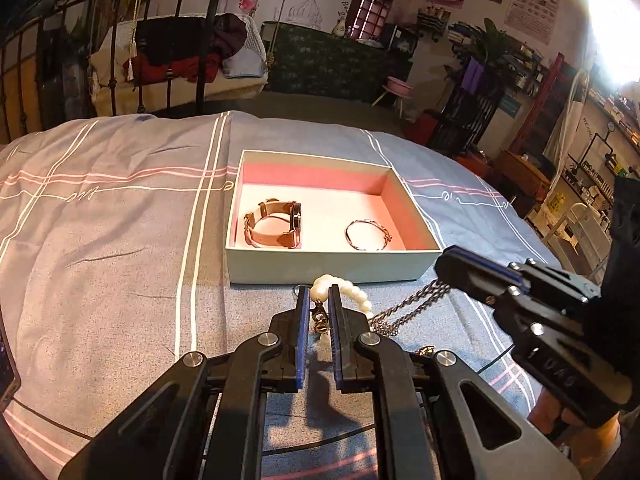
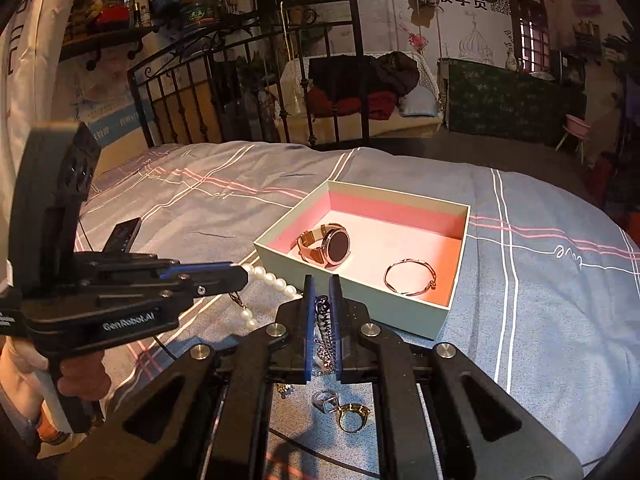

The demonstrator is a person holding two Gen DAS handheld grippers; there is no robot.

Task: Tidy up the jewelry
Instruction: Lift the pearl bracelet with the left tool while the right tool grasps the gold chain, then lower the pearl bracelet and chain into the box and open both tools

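Open box [image 1: 332, 270] sitting on the striped bedspread [image 1: 120, 240], pale green outside, pink walls inside. Already holding a watch [image 1: 276, 224] with a brown leather strap on the left side and a thin rose-gold bangle [image 1: 368, 235] on the right side, well apart from each other.

Just in front of the near wall of the box: a pearl bracelet [image 1: 352, 290] and, right of it, a dark metal chain [image 1: 412, 310], both on the bedspread.

Left gripper [image 1: 319, 300] down low over the pearl bracelet, jaws narrow, clamped on the clasp end of it, pearls curling out past the right finger. In the right wrist view the pearl strand [image 2: 272, 280] running out from that tip, a few pearls dangling below.

Right gripper [image 2: 322, 292] jaws narrow too, pinching the chain [image 2: 325, 332], links hanging down between the blue pads [image 2: 308, 320]. Seen from the left wrist view, coming in from the right with its tip at the chain's far end.

Near edge, under the right gripper: a silver ring [image 2: 325, 400] and a gold ring [image 2: 354, 416] just beside each other on the bedspread. Black remote-looking thing [image 2: 124, 234] lying far left
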